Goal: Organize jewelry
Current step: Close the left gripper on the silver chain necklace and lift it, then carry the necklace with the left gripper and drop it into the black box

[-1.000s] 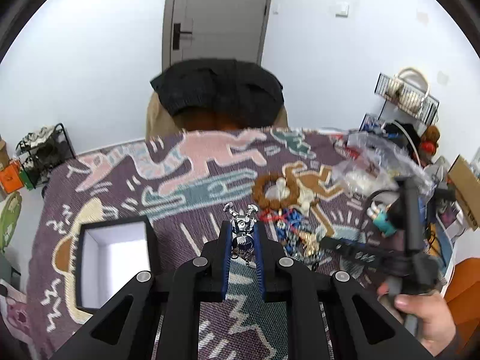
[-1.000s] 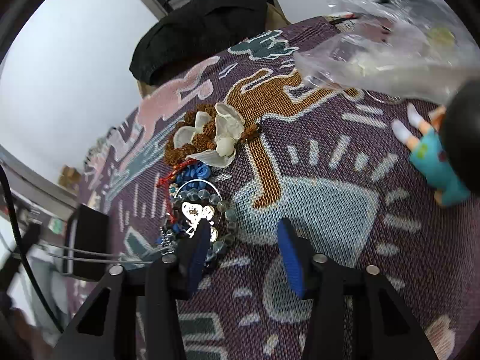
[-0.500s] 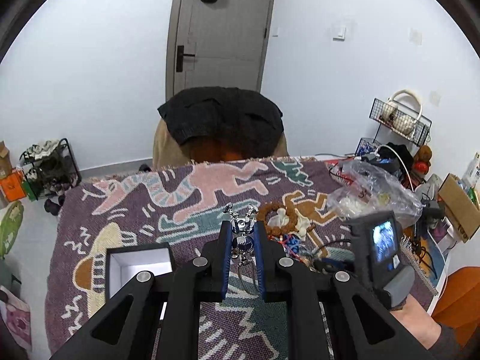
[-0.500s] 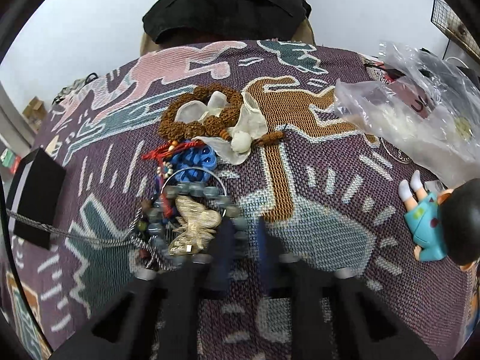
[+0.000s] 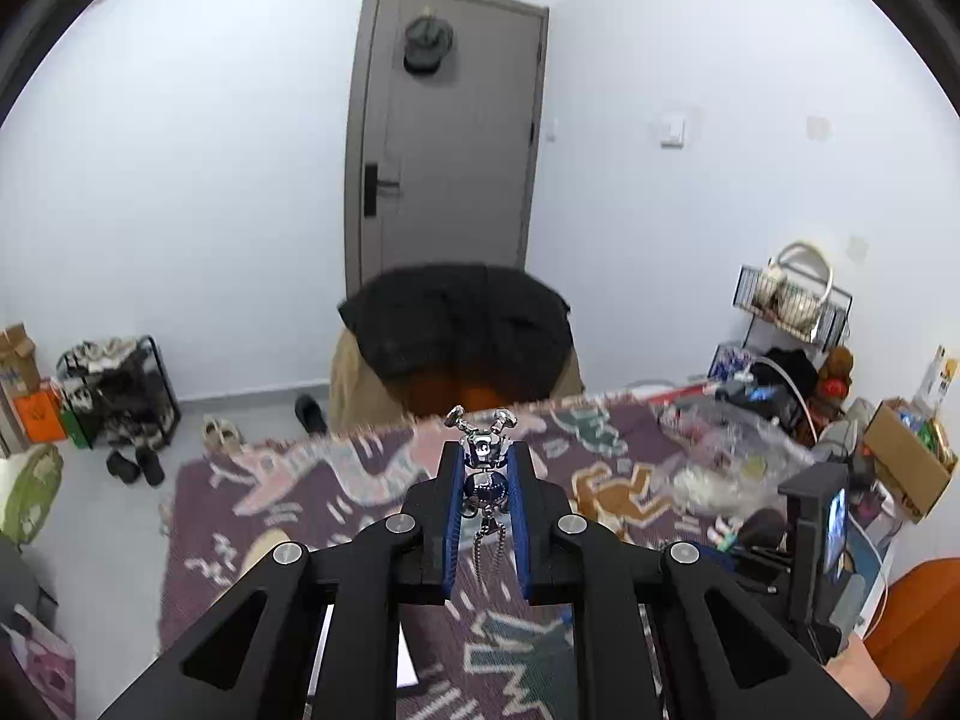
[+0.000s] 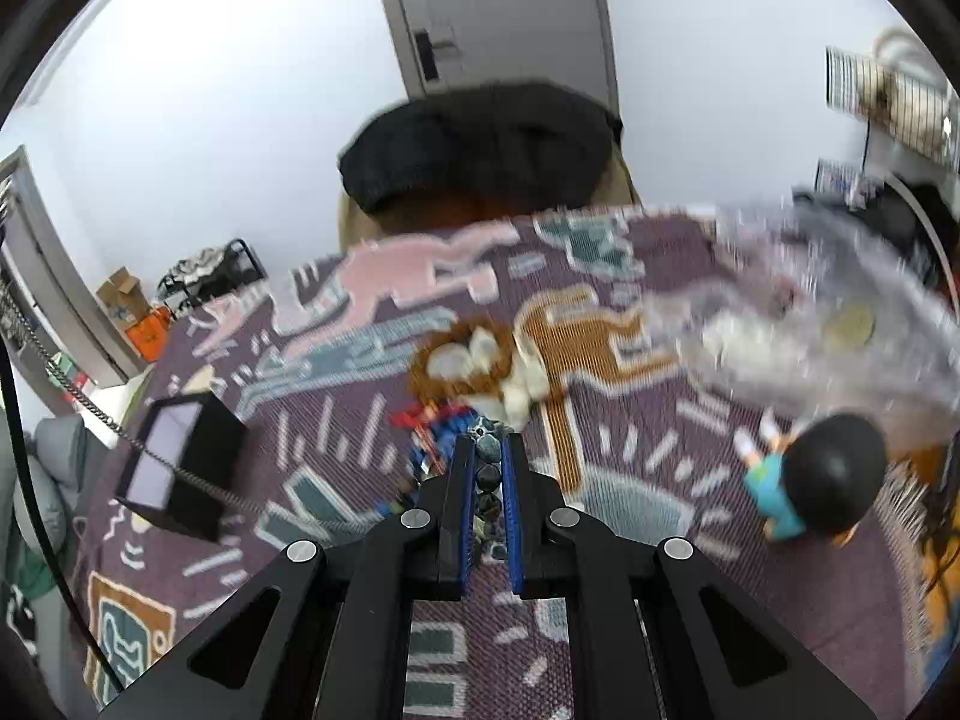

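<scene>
My left gripper [image 5: 485, 468] is shut on a silver robot-shaped pendant [image 5: 483, 468] with a blue body; its chain [image 5: 489, 546] hangs down, and in the right wrist view the chain [image 6: 120, 429] stretches across the left side. My right gripper [image 6: 489, 450] is shut on a grey-green bead bracelet [image 6: 487, 474], lifted above the cloth. Under it lie a brown bead string with white petals [image 6: 474, 360] and blue and red jewelry [image 6: 441, 426]. An open black box with white lining [image 6: 174, 468] stands left on the patterned cloth [image 6: 360, 312].
A clear plastic bag [image 6: 840, 324] lies at the right of the cloth, with a black-haired doll [image 6: 816, 486] in front of it. A chair draped in a dark coat [image 5: 462, 330] stands behind the table. Clutter and a wire rack [image 5: 792, 300] fill the right side.
My left gripper has risen with the pendant, pulling the chain up. My right gripper has closed on the bead bracelet and lifted it from the jewelry pile.
</scene>
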Demonstrator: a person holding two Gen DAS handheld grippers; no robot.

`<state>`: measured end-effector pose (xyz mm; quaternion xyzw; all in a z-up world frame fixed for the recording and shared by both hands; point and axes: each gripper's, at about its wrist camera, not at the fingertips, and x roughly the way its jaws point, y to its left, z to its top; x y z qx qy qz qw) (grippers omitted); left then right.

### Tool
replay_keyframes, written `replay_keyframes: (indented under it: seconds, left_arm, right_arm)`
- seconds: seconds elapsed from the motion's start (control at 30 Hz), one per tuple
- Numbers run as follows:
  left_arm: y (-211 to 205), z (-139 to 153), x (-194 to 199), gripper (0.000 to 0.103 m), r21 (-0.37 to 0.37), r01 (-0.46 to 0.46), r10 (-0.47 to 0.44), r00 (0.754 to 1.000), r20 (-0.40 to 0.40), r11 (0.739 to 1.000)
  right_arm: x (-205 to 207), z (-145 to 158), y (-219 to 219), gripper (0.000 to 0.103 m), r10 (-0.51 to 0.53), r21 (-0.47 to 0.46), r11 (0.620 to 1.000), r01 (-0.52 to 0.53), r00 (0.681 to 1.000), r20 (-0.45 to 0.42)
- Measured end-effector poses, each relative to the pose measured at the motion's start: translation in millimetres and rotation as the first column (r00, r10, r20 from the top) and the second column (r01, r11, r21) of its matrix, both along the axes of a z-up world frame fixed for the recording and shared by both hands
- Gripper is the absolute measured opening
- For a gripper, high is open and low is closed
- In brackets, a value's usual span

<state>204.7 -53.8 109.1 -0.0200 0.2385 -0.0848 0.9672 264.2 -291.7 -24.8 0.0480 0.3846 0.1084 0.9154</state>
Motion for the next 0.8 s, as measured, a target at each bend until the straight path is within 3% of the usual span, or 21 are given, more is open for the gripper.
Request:
replay_keyframes:
  seconds: [0.43, 0.63, 0.8]
  left_arm:
    - [29, 95, -20, 0.015, 0.015, -0.064, 0.061, 0.988, 0.145, 0.998]
    - [43, 119, -22, 0.015, 0.037, -0.107, 0.099, 0.979, 0.178, 0.994]
    - [48, 121, -15, 0.015, 0.047, -0.121, 0.111, 0.978, 0.174, 0.992]
  right_arm:
    - [-17, 60, 44, 0.010, 0.104, 0.033, 0.994, -0.108, 0.988, 0.116]
    - [-24, 70, 65, 0.010, 0.148, 0.032, 0.987, -0.154, 0.978, 0.144]
    - [-27, 70, 72, 0.010, 0.162, 0.038, 0.985, -0.169, 0.975, 0.150]
